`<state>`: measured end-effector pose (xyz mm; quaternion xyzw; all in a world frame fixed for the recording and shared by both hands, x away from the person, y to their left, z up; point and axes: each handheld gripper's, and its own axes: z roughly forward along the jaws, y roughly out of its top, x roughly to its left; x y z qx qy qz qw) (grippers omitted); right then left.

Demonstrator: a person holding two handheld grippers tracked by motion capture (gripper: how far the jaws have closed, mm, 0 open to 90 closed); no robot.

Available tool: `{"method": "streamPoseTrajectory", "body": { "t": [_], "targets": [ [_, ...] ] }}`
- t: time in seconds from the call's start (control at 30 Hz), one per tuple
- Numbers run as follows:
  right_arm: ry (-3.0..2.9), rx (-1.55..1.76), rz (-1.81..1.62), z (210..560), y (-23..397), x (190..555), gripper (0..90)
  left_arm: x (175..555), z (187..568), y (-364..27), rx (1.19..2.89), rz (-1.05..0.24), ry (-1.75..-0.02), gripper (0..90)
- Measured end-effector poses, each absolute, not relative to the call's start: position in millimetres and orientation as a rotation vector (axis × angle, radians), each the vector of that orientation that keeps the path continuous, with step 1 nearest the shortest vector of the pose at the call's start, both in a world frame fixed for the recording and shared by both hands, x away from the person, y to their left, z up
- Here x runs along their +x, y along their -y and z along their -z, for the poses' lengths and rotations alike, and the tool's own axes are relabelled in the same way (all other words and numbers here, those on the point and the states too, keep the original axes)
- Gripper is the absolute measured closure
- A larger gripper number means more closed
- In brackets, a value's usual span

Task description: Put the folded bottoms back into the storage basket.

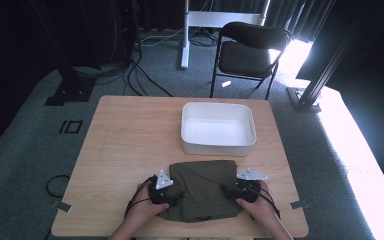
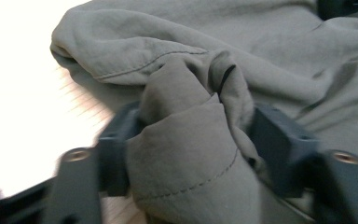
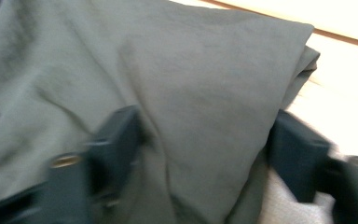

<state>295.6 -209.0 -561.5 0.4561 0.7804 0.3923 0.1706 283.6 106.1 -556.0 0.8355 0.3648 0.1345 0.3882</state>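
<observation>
An olive-green folded cloth lies near the table's front edge. My left gripper is at its left side and my right gripper at its right side, each held by a hand. In the left gripper view the cloth is bunched into a thick fold between the two black jaws of the left gripper, which press on it from both sides. In the right gripper view, which is blurred, the right gripper has a folded edge of the cloth spanning its jaws, with both touching it.
A white rectangular bin stands on the wooden table just beyond the cloth. A black folding chair and cables are on the floor behind the table.
</observation>
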Motion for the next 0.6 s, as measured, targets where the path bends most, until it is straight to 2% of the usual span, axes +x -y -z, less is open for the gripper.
{"method": "streamPoseTrajectory", "body": {
  "t": [0.07, 0.17, 0.33, 0.6],
  "targets": [
    [-2.256, 1.234, -1.14, 561.2, 205.6, 293.0, 61.5, 282.9, 555.9, -102.7, 2.132, -0.35, -0.911, 52.5],
    [-2.271, 1.19, -1.116, 559.1, 198.5, 289.1, 76.3, 282.7, 555.7, -98.8, 2.123, -0.339, -0.894, 67.9],
    [-2.283, 1.21, -1.089, 552.8, 196.6, 289.9, 80.8, 287.0, 553.0, -101.5, 2.087, -0.316, -0.911, 75.3],
    [-2.259, 1.205, -1.192, 532.2, 203.5, 285.6, 80.9, 285.2, 533.7, -107.6, 2.029, -0.308, -0.892, 76.3]
  ]
}}
